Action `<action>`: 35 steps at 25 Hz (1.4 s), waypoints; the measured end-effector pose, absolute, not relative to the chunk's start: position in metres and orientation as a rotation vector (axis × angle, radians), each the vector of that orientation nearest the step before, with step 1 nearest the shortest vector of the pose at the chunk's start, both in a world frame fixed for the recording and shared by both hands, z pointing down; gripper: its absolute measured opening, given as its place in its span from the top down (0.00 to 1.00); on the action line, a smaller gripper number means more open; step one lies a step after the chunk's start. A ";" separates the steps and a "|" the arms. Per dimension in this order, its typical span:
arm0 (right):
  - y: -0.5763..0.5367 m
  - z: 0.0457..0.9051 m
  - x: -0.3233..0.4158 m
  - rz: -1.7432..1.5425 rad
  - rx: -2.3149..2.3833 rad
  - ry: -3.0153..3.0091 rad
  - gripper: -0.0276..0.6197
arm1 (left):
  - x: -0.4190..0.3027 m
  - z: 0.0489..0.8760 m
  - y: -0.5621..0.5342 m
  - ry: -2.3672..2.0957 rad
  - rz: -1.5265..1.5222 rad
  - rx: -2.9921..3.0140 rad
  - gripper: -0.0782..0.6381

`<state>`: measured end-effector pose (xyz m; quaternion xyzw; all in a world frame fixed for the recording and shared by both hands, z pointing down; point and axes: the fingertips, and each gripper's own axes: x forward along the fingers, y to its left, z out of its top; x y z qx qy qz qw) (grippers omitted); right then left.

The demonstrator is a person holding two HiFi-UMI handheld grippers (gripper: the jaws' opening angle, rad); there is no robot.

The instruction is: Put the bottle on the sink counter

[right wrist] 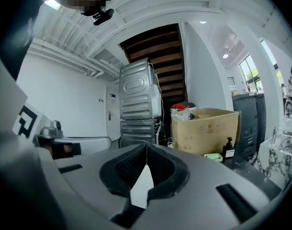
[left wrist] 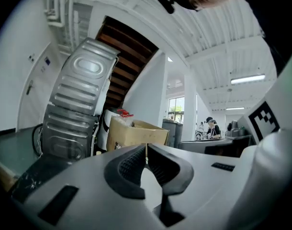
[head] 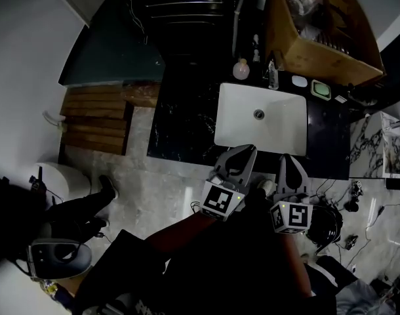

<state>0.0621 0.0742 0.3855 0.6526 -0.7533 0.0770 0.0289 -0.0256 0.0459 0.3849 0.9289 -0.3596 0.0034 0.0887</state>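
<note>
- Head view: left claw [head: 242, 151] and right claw [head: 288, 159] are both closed and empty, side by side at the near edge of the basin [head: 279, 133]. A clear bottle [head: 272, 76], which I take for the task's, stands upright on the dark table [head: 183, 110] behind the basin. It lies straight ahead across the basin, neither claw clearly nearer.
- Left gripper view: pads meet, nothing between them; bottle not seen.
- Right gripper view: pads meet, empty; cardboard box [right wrist: 206, 128] ahead.

Cardboard box [head: 331, 63] cut off by the top edge; its contents too small to tell
</note>
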 end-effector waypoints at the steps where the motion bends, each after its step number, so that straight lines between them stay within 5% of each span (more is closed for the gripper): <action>1: 0.076 0.384 0.065 0.230 2.025 -2.308 0.90 | -0.021 0.383 0.052 -1.067 0.010 2.775 0.86; 35: 0.214 0.363 0.183 0.137 1.737 -2.552 0.90 | 0.114 0.362 0.205 -1.407 0.083 2.688 0.87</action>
